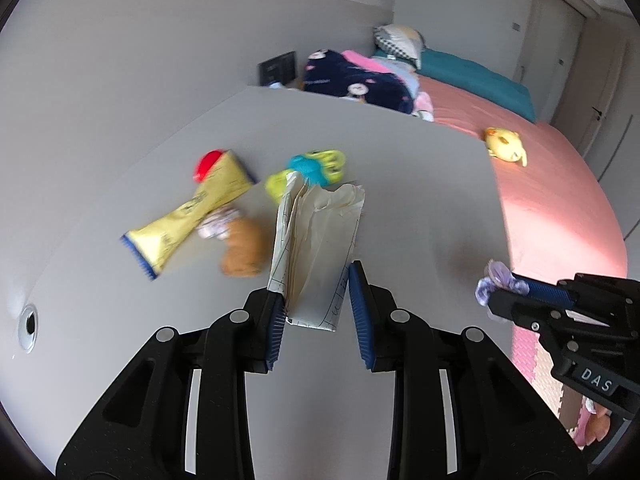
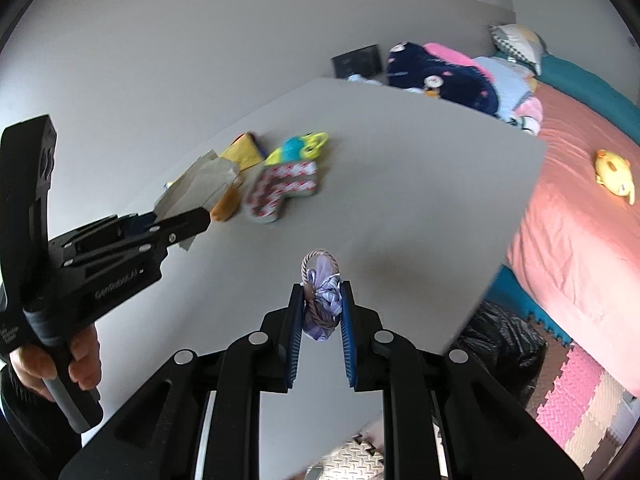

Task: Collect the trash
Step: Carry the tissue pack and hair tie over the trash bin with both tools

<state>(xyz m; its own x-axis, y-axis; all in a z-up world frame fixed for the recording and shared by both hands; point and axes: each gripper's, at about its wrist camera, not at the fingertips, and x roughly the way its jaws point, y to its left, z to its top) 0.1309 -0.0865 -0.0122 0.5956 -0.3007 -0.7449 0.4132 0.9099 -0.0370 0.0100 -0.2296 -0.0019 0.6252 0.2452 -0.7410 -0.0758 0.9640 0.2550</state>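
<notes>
Left wrist view: left gripper (image 1: 318, 296) nearly closed on folded, creased paper (image 1: 320, 240), pads pressing its lower end, long axis running straight ahead from the jaws and clear above the grey table (image 1: 420, 184). Beyond it on the table: yellow snack wrapper (image 1: 192, 216), brown lump, blue-green toy. Off to the right, right gripper (image 1: 504, 292) pinching a crumpled lilac wrapper (image 1: 494, 282) near the table's edge.

Right wrist view: right gripper (image 2: 322, 304) narrowly closed on that lilac wrapper (image 2: 322, 304), bundle upright between the pads. Black trash bag (image 2: 500, 344) on the floor, below and right of the table edge, just beside the bed. Right hand the nearer to it; left gripper (image 2: 188, 216) with its paper (image 2: 200, 184) farther, across the table.
</notes>
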